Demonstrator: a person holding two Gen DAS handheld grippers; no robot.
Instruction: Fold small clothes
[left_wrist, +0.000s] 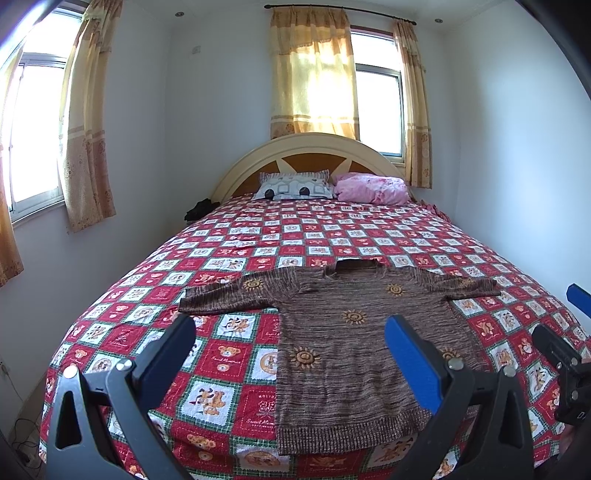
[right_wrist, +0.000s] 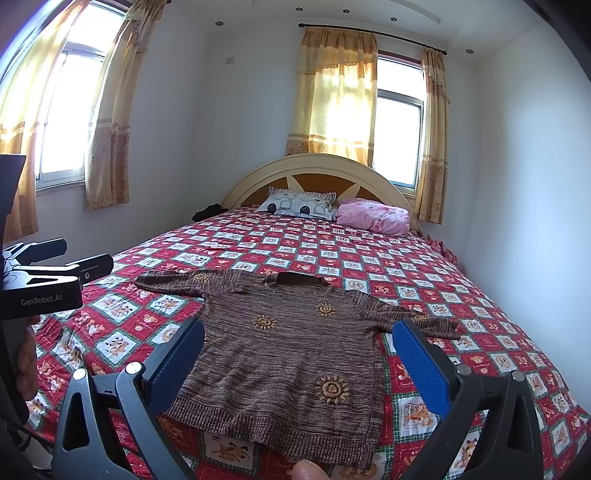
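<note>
Bed quilt (left_wrist: 236, 332) bears flat sweater (left_wrist: 351, 350); pillows (left_wrist: 295, 186) behind; both claws (left_wrist: 290, 332) (right_wrist: 297, 341) apart.

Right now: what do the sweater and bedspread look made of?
Sweater: brown marled knit, likely wool or acrylic; ribbed hem, matte, embroidered suns. Bedspread: looks like quilted printed cotton; puckered squares, matte.

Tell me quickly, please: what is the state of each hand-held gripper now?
Left hand-held gripper: open, holding nothing, above the brown sweater.
Right hand-held gripper: open, holding nothing, also above the sweater.
</note>
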